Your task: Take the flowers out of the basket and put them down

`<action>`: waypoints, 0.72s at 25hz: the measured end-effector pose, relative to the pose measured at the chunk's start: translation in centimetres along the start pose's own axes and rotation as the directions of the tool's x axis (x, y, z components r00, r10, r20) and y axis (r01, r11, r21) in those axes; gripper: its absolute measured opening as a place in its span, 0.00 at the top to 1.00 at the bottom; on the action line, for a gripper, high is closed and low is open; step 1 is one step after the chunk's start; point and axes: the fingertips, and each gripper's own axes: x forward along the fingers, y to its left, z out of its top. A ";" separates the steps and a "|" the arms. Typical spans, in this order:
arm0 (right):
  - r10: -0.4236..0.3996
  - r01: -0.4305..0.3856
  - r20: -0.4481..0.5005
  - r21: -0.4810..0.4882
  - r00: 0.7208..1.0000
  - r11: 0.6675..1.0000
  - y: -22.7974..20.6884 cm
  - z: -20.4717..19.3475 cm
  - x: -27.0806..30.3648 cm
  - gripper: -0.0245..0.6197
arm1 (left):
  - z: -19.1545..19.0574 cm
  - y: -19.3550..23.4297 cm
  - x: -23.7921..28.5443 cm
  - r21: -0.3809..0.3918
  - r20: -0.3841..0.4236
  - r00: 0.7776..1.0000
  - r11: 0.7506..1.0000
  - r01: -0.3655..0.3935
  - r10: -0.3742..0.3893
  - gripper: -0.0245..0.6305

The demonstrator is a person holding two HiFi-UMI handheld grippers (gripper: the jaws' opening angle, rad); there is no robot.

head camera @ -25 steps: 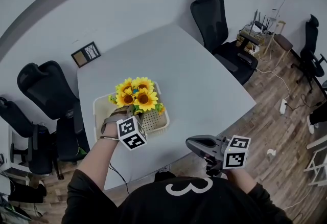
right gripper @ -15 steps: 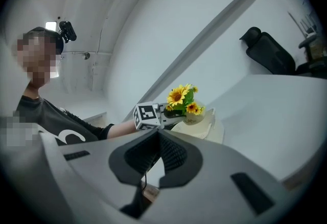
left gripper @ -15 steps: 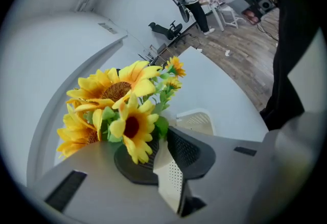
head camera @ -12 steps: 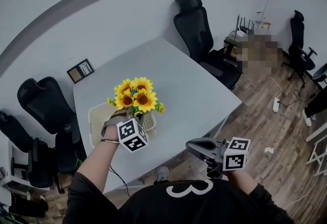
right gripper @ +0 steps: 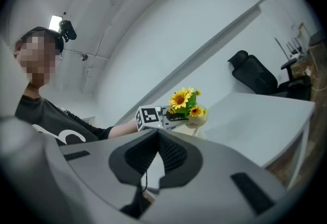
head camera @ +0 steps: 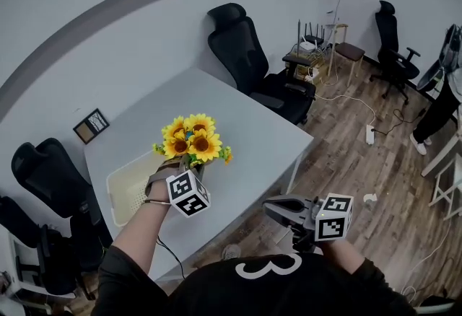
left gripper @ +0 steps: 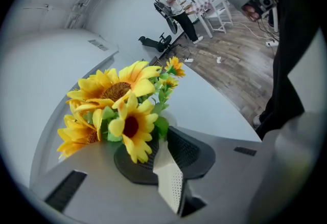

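A bunch of yellow sunflowers (head camera: 191,143) with green leaves hangs over the grey table (head camera: 249,130), just right of the cream basket (head camera: 132,188), which shows nothing inside. My left gripper (head camera: 186,167) is shut on the stems below the blooms. In the left gripper view the sunflowers (left gripper: 118,103) fill the space above the jaws of the left gripper (left gripper: 156,152). My right gripper (head camera: 271,205) is shut and holds nothing, off the table's near edge. From the right gripper (right gripper: 157,135) the sunflowers (right gripper: 185,99) show far off, with a pale rounded base under them.
A small framed picture (head camera: 90,125) lies at the table's far left corner. Black office chairs stand behind the table (head camera: 242,40) and at its left (head camera: 47,163). Wooden floor (head camera: 361,163) lies to the right. A person (left gripper: 171,0) stands far across the room.
The left gripper has carried the sunflowers up out of the basket and to its right. The head view has swung, so the table sits further left. The right gripper has stayed put.
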 end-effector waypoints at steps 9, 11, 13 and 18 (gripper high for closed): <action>-0.119 0.119 0.072 0.008 0.990 0.993 -0.8 0.3 -4.1 0.95 | 5.5 -1.1 2.6 0.052 0.084 0.995 0.997 0.054 -0.058 0.87; -0.148 0.147 0.085 0.014 0.985 0.989 -1.2 0.3 -4.9 0.95 | 6.5 -1.4 3.6 0.062 0.097 0.992 0.995 0.074 -0.079 0.87; -0.177 0.176 0.095 0.019 0.980 0.984 -1.8 0.2 -5.7 0.95 | 7.5 -2.1 4.7 0.075 0.111 0.988 0.992 0.101 -0.109 0.87; -0.238 0.236 0.124 0.035 0.963 0.971 -3.0 0.3 -6.8 0.95 | 9.0 -3.7 7.6 0.109 0.133 0.977 0.982 0.154 -0.168 0.87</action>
